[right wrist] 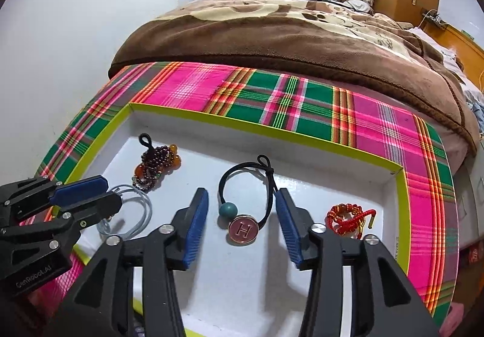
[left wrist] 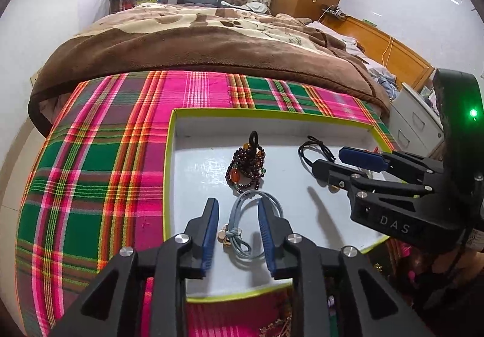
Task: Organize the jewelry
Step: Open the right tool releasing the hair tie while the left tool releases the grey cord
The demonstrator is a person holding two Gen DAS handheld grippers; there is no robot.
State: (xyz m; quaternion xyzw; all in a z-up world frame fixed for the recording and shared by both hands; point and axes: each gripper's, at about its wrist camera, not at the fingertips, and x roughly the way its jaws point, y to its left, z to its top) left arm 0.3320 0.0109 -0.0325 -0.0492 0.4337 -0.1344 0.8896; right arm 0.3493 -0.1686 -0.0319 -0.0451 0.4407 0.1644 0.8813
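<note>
In the left wrist view we see the left tongs (left wrist: 239, 228) standing apart in the lower middle of the frame, with the grey-blue hair tie (left wrist: 242, 234) lying between the two blue pads; the pads do not press on it, so we judge it is not held. In the right wrist view the right tongs (right wrist: 242, 216) are also apart, and between them, at the centre of the frame, lies the black hair tie (right wrist: 245, 185) with a teal bead (right wrist: 228, 210) and a round pink charm (right wrist: 243, 229) with the letter H. All these things rest on the white floor of the shallow box (right wrist: 302, 129) with a yellow-green rim, which sits on the plaid cloth (right wrist: 187, 86) of the bed. The dark bead bracelet (right wrist: 157, 167) lies in the upper left part of the box, and the red cord bracelet (right wrist: 348, 217) at the right, just beside the right finger. We think all of these are very light and soft: the elastic loops will bend and slide on the smooth box floor, so a pinch on the thin cord may slip. It seems better to take the black tie near the charm or the knot, where it is thicker, and the grey-blue tie at its small metal charms (left wrist: 224, 235). The beads are probably hard but loose on their string, so we would clamp across the bunch, gently.
</note>
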